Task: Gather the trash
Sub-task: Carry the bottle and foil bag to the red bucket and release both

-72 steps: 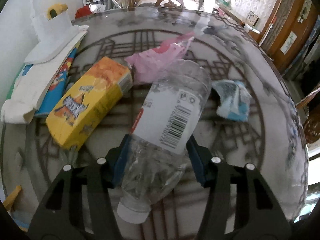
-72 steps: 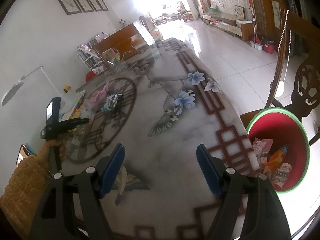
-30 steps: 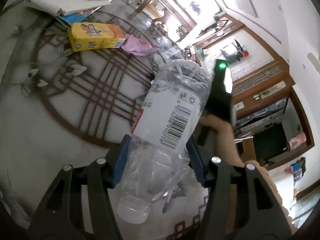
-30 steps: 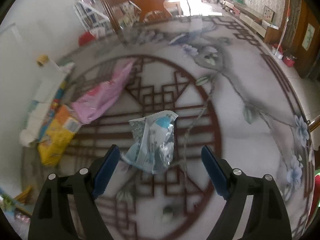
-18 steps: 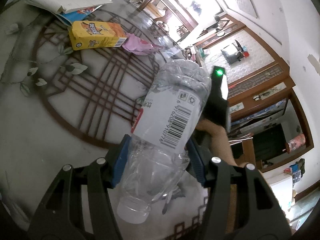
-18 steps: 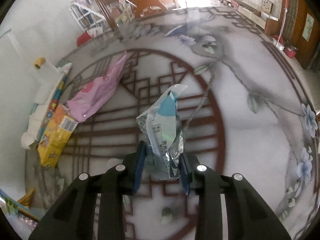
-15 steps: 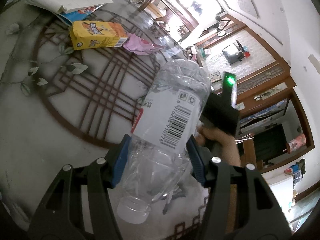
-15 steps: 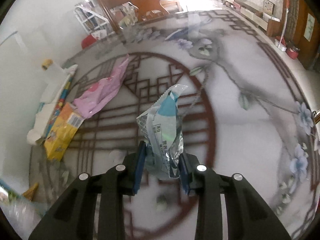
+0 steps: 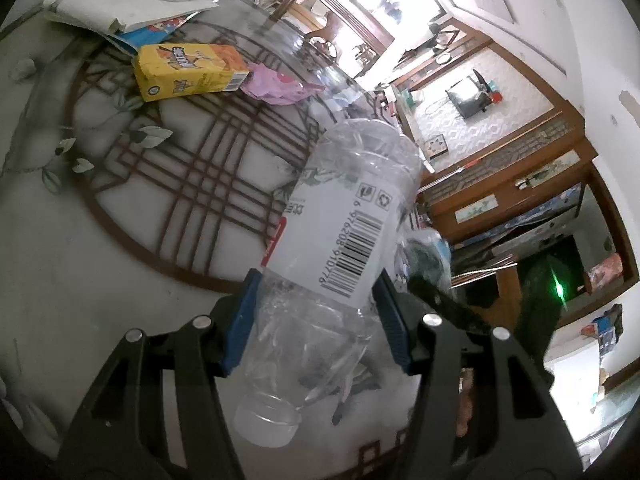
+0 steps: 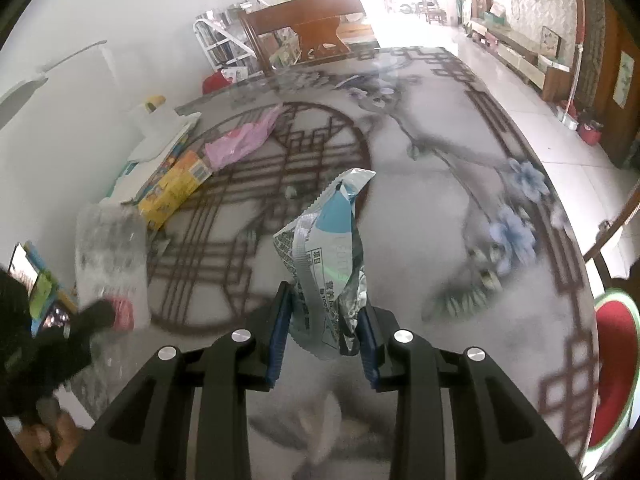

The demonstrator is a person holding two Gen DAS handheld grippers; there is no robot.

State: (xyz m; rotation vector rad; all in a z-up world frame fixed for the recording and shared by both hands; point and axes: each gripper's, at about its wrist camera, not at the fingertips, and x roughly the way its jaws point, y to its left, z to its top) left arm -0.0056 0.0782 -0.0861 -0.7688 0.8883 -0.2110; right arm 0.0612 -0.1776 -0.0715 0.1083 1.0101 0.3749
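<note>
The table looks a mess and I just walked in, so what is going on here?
A person is clearing trash with two handheld grippers. The left gripper is shut on an empty plastic bottle; the right gripper is shut on a crumpled wrapper. A yellow carton and pink bag lie on the table.

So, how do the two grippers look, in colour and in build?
Both look alike. The left gripper and the right gripper have matte black angular finger arms with open cut-outs, round silver screw heads on top, and flat blue pads lining the jaws. No cables or printed markings show on them.
</note>
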